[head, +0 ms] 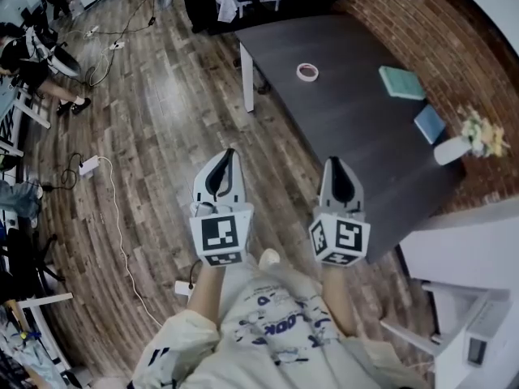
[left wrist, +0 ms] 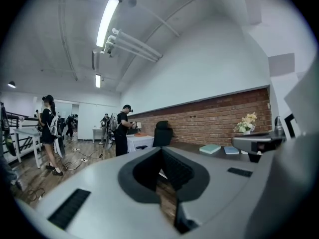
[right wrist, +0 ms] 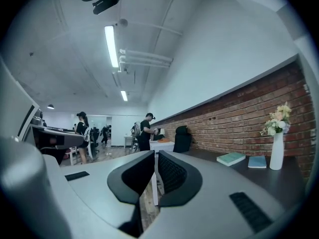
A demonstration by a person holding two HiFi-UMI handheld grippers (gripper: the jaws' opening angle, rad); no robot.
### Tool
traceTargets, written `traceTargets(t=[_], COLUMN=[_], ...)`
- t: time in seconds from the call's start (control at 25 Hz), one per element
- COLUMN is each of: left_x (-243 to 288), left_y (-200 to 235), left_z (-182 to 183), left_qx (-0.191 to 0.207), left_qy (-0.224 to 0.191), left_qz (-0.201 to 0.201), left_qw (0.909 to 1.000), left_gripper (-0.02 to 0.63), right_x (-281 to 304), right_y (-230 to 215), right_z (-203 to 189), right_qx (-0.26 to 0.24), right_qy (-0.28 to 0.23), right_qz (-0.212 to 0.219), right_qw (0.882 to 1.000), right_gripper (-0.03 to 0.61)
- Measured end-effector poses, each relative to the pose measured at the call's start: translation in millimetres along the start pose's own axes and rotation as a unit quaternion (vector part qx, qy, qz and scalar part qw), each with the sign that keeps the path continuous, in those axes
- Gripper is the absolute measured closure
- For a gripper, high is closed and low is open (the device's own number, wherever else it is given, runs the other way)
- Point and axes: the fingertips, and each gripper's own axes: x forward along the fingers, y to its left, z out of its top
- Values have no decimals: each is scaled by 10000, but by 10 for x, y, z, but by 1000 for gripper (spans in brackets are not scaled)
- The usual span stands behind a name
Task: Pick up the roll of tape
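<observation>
The roll of tape (head: pixel 306 72), a pale ring with a reddish core, lies flat on the dark table (head: pixel 349 120) toward its far end. Both grippers are held low in front of the person's body, well short of the tape. My left gripper (head: pixel 228 156) hangs over the wooden floor, jaws together and empty. At the table's near long edge my right gripper (head: pixel 335 164) is shut on nothing. In the left gripper view my left gripper (left wrist: pixel 160 153) points into the room; in the right gripper view my right gripper (right wrist: pixel 155 156) does too. I cannot make out the tape in either.
A teal book (head: pixel 401 82), a blue book (head: pixel 430 124) and a white vase of flowers (head: pixel 454 148) stand along the table's brick-wall side. A power strip (head: pixel 88 165) and cables lie on the floor at left. People stand at the far left. White furniture (head: pixel 462 322) sits lower right.
</observation>
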Motion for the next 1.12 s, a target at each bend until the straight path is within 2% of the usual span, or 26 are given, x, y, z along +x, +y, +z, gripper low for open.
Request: traceTargets(t=[0.16, 0.36, 0.52, 0.76, 1.12], left_x=[56, 185, 396, 902, 1914], left_y=[-31, 20, 75, 141, 421], left_z=[-67, -123, -145, -135, 33], left_qx=[-47, -64, -105, -103, -57], left_qy=[90, 167, 206, 188, 210], left_qz=[97, 169, 156, -28, -328], left_qw=[9999, 9997, 9996, 9998, 9992], left_gripper=[612, 612, 612, 612, 612], right_x=[105, 249, 455, 911, 1897], right_y=[-3, 7, 20, -52, -99], right_z=[-23, -123, -150, -177, -135], right_qx=[-61, -7, -39, -62, -36], right_qy=[33, 235, 276, 269, 404], right_qz=[237, 266, 363, 288, 119], right_qw=[9997, 9994, 9990, 9992, 9991], right_gripper=[556, 554, 522, 509, 491])
